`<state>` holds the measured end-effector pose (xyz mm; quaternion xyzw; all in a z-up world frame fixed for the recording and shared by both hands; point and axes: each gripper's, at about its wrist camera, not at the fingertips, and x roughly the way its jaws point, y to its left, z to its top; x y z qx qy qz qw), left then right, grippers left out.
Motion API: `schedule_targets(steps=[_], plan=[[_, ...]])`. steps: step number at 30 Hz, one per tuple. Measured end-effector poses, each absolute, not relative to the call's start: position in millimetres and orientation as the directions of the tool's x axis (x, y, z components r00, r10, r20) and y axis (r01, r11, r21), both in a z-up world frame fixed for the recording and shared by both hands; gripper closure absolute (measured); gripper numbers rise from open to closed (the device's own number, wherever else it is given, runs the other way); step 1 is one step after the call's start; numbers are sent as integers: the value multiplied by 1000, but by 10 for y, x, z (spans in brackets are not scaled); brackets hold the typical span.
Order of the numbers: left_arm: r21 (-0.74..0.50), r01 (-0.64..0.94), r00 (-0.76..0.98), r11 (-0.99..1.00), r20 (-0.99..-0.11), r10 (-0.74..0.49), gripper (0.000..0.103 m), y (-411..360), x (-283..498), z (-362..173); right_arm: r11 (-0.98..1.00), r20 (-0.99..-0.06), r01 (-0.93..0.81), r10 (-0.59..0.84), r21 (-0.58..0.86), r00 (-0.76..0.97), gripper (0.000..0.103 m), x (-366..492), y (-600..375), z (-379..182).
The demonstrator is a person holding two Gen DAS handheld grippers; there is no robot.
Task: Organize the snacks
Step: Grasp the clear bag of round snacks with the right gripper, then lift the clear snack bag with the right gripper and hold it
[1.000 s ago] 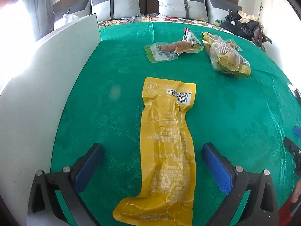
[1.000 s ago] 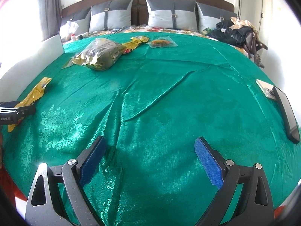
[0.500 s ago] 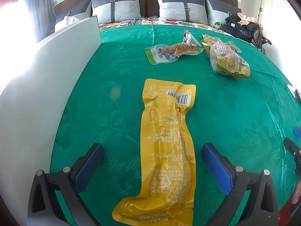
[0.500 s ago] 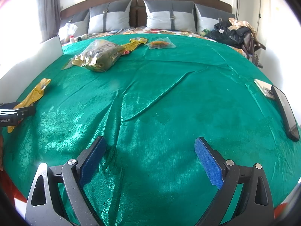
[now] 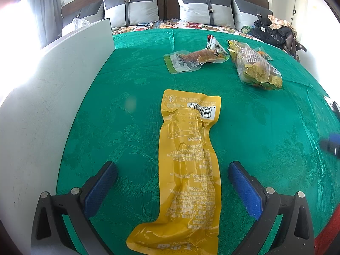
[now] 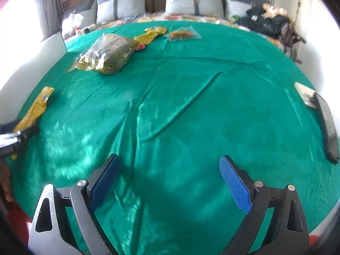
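Observation:
A long yellow snack pouch (image 5: 187, 165) lies flat on the green cloth (image 5: 131, 89), barcode end away from me. My left gripper (image 5: 173, 170) is open, one finger on each side of its lower half, not touching it. Farther off lie a clear pack with a brown snack (image 5: 195, 60) and a clear bag of yellow-wrapped snacks (image 5: 257, 68). My right gripper (image 6: 170, 167) is open and empty over bare cloth. In the right wrist view the yellow pouch (image 6: 35, 108) lies at far left, the clear bag (image 6: 106, 55) and smaller packs (image 6: 183, 34) farther back.
A white board (image 5: 48, 97) stands along the cloth's left edge. A dark flat device (image 6: 326, 125) and a small booklet lie at the right edge. Pillows (image 5: 204, 8) and a pile of dark clothes (image 5: 274, 31) are at the back.
The left gripper has hardly moved over the yellow pouch. The right wrist view has tilted and shifted slightly, with some motion blur; both grippers stay open.

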<state>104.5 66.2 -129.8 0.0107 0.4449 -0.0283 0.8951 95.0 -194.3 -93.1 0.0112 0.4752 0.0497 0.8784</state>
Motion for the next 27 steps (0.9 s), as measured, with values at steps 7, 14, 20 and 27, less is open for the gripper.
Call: schedule_targets(steps=[7,14,20,27], plan=[[-6,60,603,998,-797,-41,0,660,1047,-1301,976,-842,-25,201,218,501,8,2117,-1608,-403],[-6,60,603,998,-796,-41,0,660,1047,-1305,994,-913,-44,108,99,393,8,2845,-978,-644],[-7,60,604,998,-796,-42,0,657,1045,-1297,981,-901,-89,192,171,388,35,2751,-990,-695],[-8,61,606,998,-794,-43,0,656,1048,-1301,969,-848,-248,152,25,508,39,1889,-1327,-246]])
